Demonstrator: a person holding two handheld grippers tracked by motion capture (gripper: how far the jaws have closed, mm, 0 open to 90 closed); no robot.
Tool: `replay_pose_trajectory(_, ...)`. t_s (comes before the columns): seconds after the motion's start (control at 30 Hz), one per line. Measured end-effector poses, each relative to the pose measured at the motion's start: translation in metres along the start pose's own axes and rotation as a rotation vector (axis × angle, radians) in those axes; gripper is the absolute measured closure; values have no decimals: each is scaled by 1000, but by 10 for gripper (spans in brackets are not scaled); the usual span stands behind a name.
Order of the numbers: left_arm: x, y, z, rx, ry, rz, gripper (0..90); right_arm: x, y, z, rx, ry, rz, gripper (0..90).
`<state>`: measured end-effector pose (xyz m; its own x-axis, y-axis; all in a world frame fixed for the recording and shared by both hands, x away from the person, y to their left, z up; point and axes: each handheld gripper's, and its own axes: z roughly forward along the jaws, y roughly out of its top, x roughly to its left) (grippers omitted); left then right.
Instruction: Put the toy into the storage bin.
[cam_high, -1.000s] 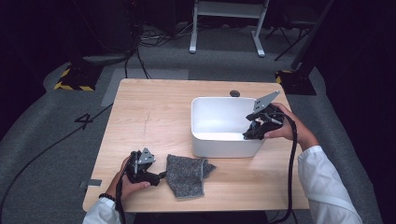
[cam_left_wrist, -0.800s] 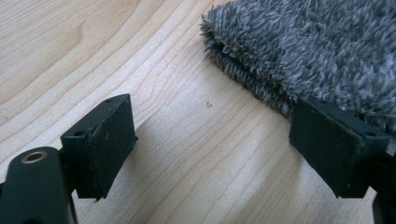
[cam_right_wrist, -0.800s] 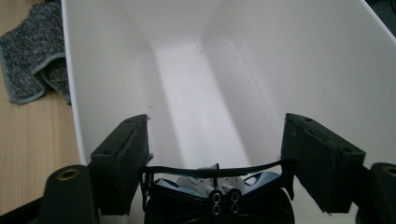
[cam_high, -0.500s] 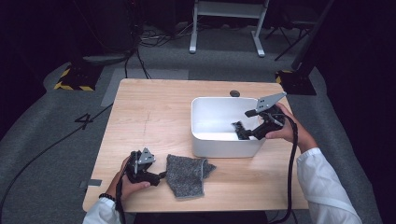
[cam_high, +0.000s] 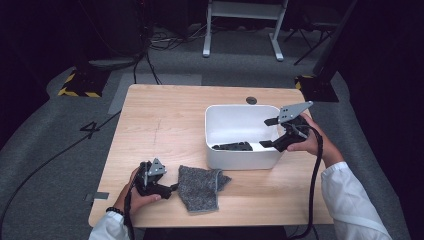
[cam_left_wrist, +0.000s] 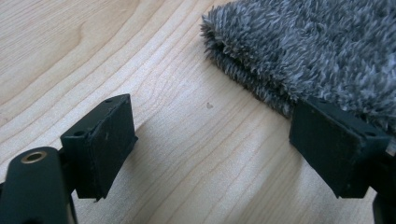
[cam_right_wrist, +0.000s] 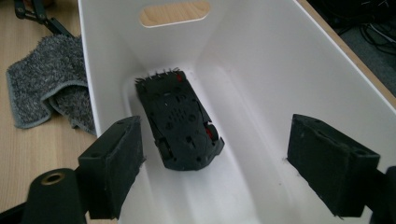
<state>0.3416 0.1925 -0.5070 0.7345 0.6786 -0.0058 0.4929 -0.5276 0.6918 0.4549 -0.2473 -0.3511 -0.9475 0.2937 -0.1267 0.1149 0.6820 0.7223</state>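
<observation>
Both my grippers gape with nothing held. My right gripper (cam_high: 272, 134), its jaws just closing a little, hangs over the white bin (cam_high: 240, 159), where the black toy car (cam_right_wrist: 180, 119) lies belly-up. My left gripper (cam_high: 172, 189) rests on the table (cam_high: 170, 115), one pad at the grey cloth (cam_high: 200, 187).

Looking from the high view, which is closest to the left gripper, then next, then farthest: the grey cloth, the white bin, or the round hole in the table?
1. Grey cloth: right beside the left gripper, at the table's near edge.
2. White bin: farther back and to the right.
3. Round hole: behind the bin, near the table's far edge.
</observation>
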Motion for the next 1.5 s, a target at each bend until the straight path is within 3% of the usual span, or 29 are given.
replay_pose_trajectory(0.33, 0, 0, 0, 0, 0, 0, 146, 8, -3, -17, -34, -46, 7, 200)
replay_pose_trajectory(0.73, 0, 0, 0, 0, 0, 0, 146, 22, -16, -35, -36, -149, 28, 212)
replay_pose_trajectory(1.07, 0, 0, 0, 0, 0, -1, 146, 34, -32, -46, -40, -185, 38, 222)
replay_pose_trajectory(1.5, 0, 0, 0, 0, 0, 0, 146, 51, -52, -47, -34, -227, 46, 219)
